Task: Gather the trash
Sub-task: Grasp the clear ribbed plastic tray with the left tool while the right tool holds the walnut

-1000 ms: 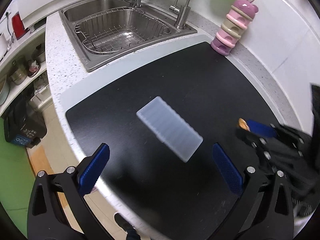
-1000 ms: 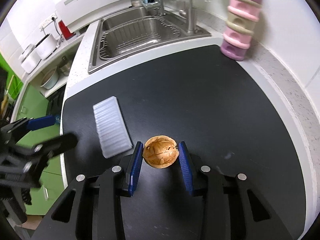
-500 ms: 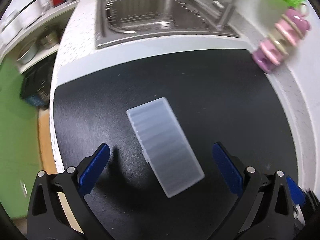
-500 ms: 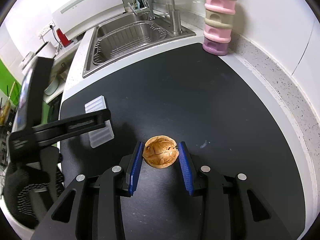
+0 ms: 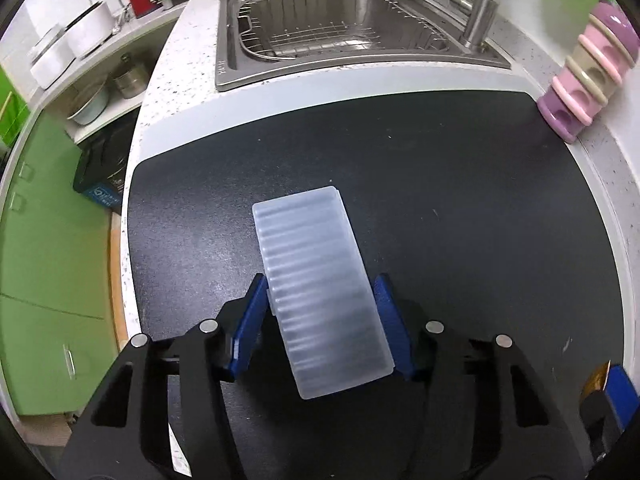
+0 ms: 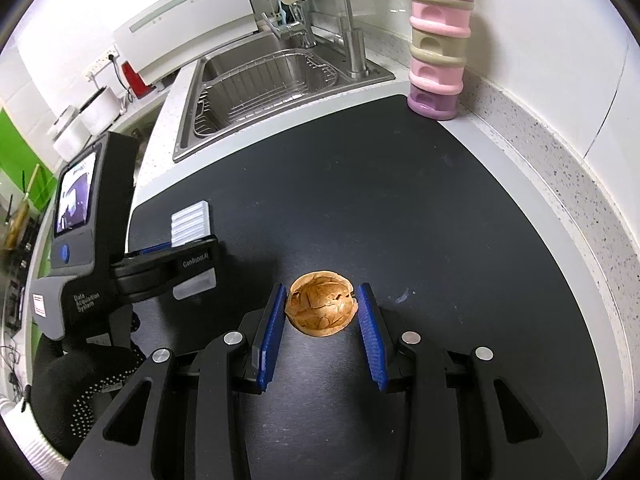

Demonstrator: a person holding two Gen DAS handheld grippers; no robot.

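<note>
white wall | speckled counter | steel sink | green cabinets

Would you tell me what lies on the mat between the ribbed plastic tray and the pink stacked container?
Nothing: in the left wrist view, only bare black mat separates the ribbed plastic tray from the pink stacked container.

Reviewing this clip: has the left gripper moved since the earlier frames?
Yes. In the right wrist view, the left gripper has come in over the black mat, and its closing jaws now straddle the ridged plastic tray.
</note>
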